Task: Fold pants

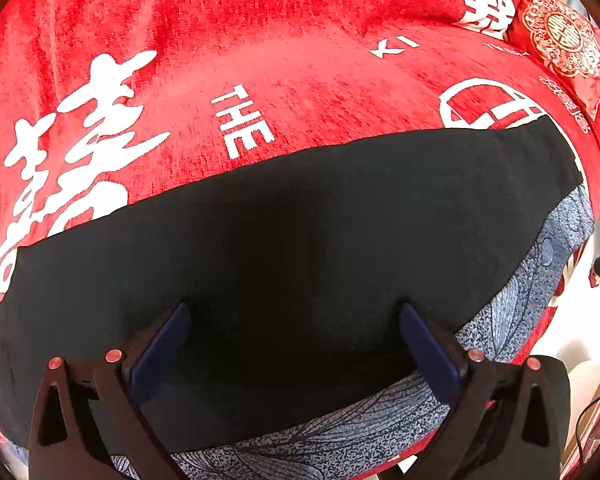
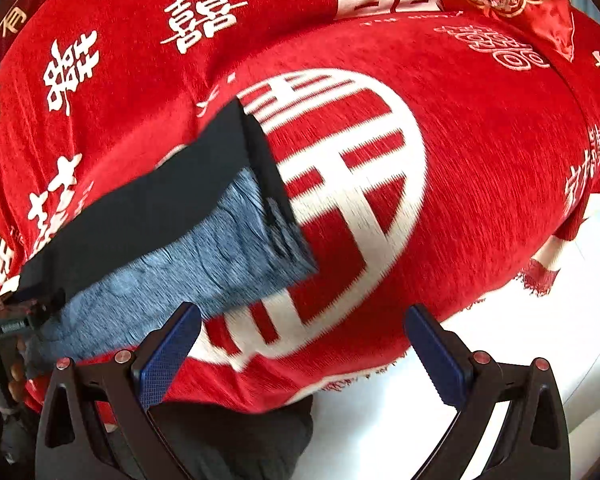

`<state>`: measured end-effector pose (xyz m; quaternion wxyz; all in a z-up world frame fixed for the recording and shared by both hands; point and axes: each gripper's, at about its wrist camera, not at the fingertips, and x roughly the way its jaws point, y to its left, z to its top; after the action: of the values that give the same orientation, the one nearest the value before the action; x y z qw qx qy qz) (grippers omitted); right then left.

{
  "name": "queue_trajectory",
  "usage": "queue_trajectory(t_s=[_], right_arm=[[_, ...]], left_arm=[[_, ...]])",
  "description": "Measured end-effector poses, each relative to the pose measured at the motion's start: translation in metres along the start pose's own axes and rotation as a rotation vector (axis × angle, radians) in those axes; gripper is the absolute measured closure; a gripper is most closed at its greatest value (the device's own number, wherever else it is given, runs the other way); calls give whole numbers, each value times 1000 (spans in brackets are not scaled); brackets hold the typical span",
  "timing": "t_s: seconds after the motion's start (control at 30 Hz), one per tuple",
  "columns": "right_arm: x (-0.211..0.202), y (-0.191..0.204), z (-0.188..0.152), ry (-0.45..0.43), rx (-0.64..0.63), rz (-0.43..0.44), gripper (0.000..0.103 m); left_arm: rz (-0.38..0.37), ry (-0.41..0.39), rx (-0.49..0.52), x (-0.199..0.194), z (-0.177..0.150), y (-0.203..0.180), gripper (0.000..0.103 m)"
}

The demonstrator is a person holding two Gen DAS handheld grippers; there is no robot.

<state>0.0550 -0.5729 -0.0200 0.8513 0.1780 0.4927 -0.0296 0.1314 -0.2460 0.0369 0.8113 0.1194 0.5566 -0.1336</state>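
The pants (image 1: pixel 300 220) lie flat on the red cover as a long band, black on top with a blue-grey leaf-patterned layer (image 1: pixel 532 280) showing along the near edge. My left gripper (image 1: pixel 296 312) points down over the black cloth, open wide, and no cloth is pinched between its blue pads (image 1: pixel 164 344). In the right wrist view the end of the pants (image 2: pixel 188 240) lies left of centre. My right gripper (image 2: pixel 303 312) stands open just right of that end, over the bare red cover, with nothing between its fingers.
The red cover with white characters (image 2: pixel 480 140) spreads over a sofa seat. A red embroidered cushion (image 1: pixel 560 40) sits at the back right. White floor (image 2: pixel 520 360) lies past the fringed front edge. A hand (image 2: pixel 14 376) shows at the far left.
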Motion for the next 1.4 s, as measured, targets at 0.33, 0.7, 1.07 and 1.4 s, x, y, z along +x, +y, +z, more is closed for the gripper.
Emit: queue_trajectory(t_s=[0.33, 0.7, 1.07, 1.4], right_arm=[[29, 12, 15, 18, -50, 127, 1], [31, 29, 31, -6, -83, 161, 1], [29, 13, 37, -23, -11, 286, 41], [35, 31, 44, -36, -69, 254, 40]], left_arm=[[3, -9, -3, 0, -1, -1, 0], [-1, -9, -2, -1, -2, 1, 0], [3, -18, -5, -1, -2, 1, 0], [1, -20, -9, -2, -1, 2, 0]])
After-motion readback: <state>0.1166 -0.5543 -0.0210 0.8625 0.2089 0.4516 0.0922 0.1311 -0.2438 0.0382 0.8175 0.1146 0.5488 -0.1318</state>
